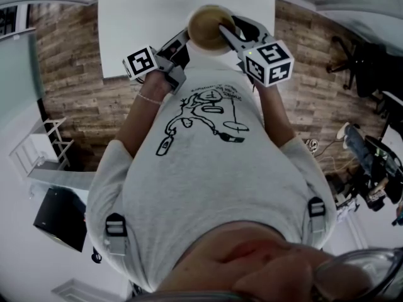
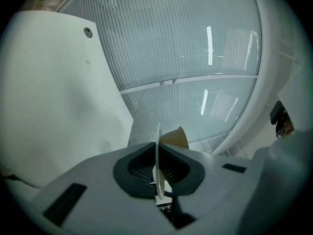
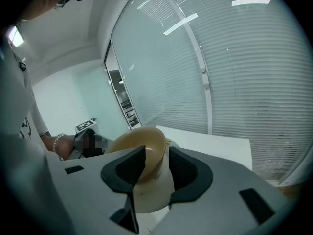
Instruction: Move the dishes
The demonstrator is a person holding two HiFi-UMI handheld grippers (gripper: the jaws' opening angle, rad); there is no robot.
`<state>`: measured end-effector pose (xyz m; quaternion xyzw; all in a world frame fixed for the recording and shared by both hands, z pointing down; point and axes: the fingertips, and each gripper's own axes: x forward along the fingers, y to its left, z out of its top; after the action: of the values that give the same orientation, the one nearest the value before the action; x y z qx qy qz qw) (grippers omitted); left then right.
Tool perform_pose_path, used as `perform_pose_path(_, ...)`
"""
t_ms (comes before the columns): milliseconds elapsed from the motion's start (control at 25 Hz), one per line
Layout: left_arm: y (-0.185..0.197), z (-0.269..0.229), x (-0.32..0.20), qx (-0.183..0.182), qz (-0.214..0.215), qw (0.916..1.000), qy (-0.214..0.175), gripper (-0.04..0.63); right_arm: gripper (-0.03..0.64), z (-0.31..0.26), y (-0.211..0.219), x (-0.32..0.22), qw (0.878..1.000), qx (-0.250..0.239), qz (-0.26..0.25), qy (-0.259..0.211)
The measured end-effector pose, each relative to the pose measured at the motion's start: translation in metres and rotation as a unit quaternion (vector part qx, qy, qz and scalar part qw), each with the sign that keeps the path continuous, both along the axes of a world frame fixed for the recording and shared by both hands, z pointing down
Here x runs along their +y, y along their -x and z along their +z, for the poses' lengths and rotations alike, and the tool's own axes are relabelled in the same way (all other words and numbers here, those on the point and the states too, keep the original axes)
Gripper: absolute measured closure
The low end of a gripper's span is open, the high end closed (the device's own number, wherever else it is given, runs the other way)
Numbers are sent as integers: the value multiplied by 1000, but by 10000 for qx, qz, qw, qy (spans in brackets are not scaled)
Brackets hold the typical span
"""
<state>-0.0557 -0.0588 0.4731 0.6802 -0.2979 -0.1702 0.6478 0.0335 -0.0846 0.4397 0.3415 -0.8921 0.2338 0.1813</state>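
A tan bowl [image 1: 208, 27] hangs over the near edge of the white table [image 1: 138, 17]. My right gripper [image 1: 228, 35] is shut on its rim, one jaw inside and one outside. In the right gripper view the bowl [image 3: 142, 146] fills the gap between the jaws of the right gripper [image 3: 156, 168]. My left gripper [image 1: 184, 39] is just left of the bowl. In its own view the left gripper [image 2: 158, 177] is shut on a thin white dish [image 2: 158, 160] seen edge-on, with the bowl [image 2: 176, 138] just beyond. That dish does not show in the head view.
Wood-plank floor surrounds the table. A black office chair [image 1: 352, 61] stands at the right, a white rack [image 1: 38, 143] and a black box [image 1: 60, 216] at the left. A glass wall with blinds [image 3: 234, 82] rises behind the table [image 3: 210, 146].
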Motion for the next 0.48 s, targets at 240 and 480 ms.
perform_pose_path(240,-3,-1,4,4,63,10000,-68,581,525,4,0,2,9999,158,26,45)
perform_pose_path(480,-3,3,7,-16,63,10000,7,582,571,7,-2,1,9991,380,192,-35)
